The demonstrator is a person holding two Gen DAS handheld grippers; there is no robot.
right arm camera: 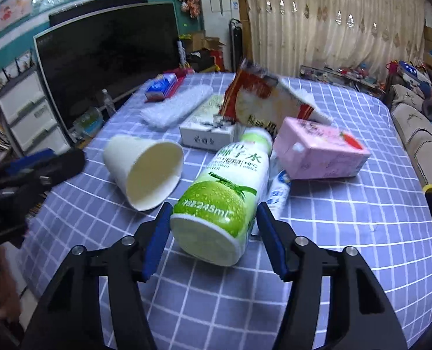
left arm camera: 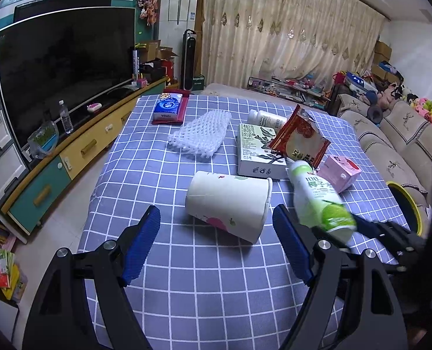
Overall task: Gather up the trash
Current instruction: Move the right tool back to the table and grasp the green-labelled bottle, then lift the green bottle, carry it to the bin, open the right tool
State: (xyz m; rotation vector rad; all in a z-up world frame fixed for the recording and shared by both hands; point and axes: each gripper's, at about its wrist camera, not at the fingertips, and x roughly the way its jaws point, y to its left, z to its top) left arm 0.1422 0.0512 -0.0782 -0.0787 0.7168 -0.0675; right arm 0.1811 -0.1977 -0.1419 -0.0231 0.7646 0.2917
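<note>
A green-and-white coconut water bottle lies tilted with its base toward me, between the blue pads of my right gripper, which is shut on its lower body. In the left wrist view the same bottle slants up from that gripper's fingers. A white paper cup lies on its side, mouth to the right. My left gripper stands open just short of it, touching nothing. More trash lies behind: a red snack wrapper, a pink carton, a white-and-green box and a foam net.
The table wears a blue checked cloth. A blue tissue pack and a white pill bottle sit at its far end. A small white-blue packet lies beside the green bottle. A yellow-rimmed round object and a sofa are right; a TV is left.
</note>
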